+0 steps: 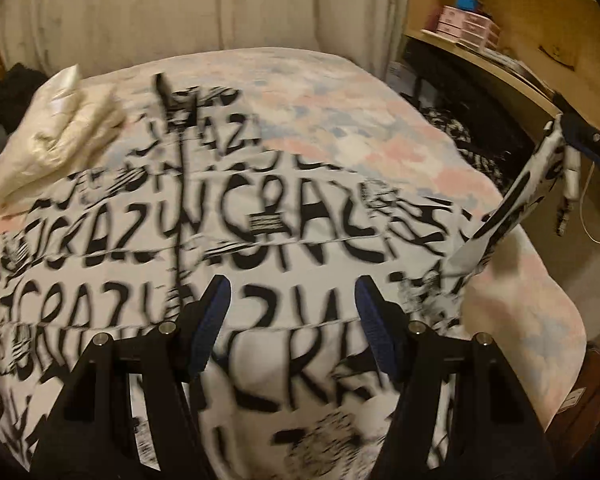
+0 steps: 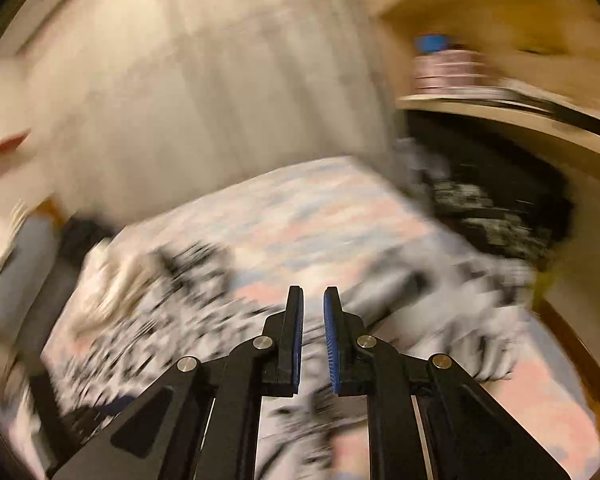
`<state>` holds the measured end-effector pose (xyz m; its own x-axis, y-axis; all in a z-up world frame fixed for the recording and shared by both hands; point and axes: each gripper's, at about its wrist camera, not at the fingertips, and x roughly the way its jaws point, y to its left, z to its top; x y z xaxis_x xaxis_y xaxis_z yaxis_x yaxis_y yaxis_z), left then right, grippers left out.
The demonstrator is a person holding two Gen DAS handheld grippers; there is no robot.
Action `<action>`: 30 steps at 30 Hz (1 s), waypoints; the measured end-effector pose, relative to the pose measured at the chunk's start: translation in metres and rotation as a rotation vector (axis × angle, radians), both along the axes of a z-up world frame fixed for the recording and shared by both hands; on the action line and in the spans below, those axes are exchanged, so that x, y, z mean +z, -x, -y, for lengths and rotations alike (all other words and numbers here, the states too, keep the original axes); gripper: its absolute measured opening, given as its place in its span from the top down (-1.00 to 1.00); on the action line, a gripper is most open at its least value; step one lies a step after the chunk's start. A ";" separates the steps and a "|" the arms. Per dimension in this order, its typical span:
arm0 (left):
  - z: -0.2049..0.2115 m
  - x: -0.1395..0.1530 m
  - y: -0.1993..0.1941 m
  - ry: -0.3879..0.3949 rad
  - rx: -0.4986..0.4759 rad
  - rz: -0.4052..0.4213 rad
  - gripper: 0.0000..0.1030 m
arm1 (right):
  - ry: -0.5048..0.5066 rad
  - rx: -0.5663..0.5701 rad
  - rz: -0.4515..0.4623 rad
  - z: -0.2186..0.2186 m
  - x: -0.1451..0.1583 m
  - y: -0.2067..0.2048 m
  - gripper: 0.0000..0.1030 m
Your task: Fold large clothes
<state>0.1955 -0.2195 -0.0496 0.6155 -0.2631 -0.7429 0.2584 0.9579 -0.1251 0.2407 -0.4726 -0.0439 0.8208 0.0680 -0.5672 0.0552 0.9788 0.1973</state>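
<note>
A large white garment (image 1: 260, 240) printed with black letters lies spread over a bed with a pastel pink and blue cover (image 1: 340, 120). My left gripper (image 1: 294, 312) hovers over the garment's near part, its blue pads wide apart and nothing between them. At the right edge of the left wrist view, my right gripper (image 1: 568, 132) holds a corner of the garment (image 1: 512, 200) lifted and stretched above the bed. In the blurred right wrist view the right gripper (image 2: 314, 312) has its fingers almost together, with the garment (image 2: 160, 300) below.
A cream cloth bundle (image 1: 68, 128) lies at the bed's far left. A wooden desk (image 1: 500, 76) with pink drawer boxes (image 1: 468, 28) stands on the right. A dark patterned heap (image 1: 460, 140) sits beside the bed. A pale curtain (image 1: 180, 12) hangs behind.
</note>
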 end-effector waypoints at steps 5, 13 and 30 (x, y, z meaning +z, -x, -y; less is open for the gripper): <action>-0.052 -0.009 0.008 -0.004 0.084 -0.014 -0.21 | 0.086 0.210 -0.106 -0.108 -0.046 -0.018 0.79; -0.105 -0.058 0.012 -0.017 0.154 -0.125 -0.21 | -0.025 0.280 -0.346 -0.176 -0.150 0.016 0.45; -0.044 -0.091 0.027 -0.058 0.022 -0.178 -0.21 | -0.291 -0.357 -0.294 0.130 -0.117 0.026 -0.37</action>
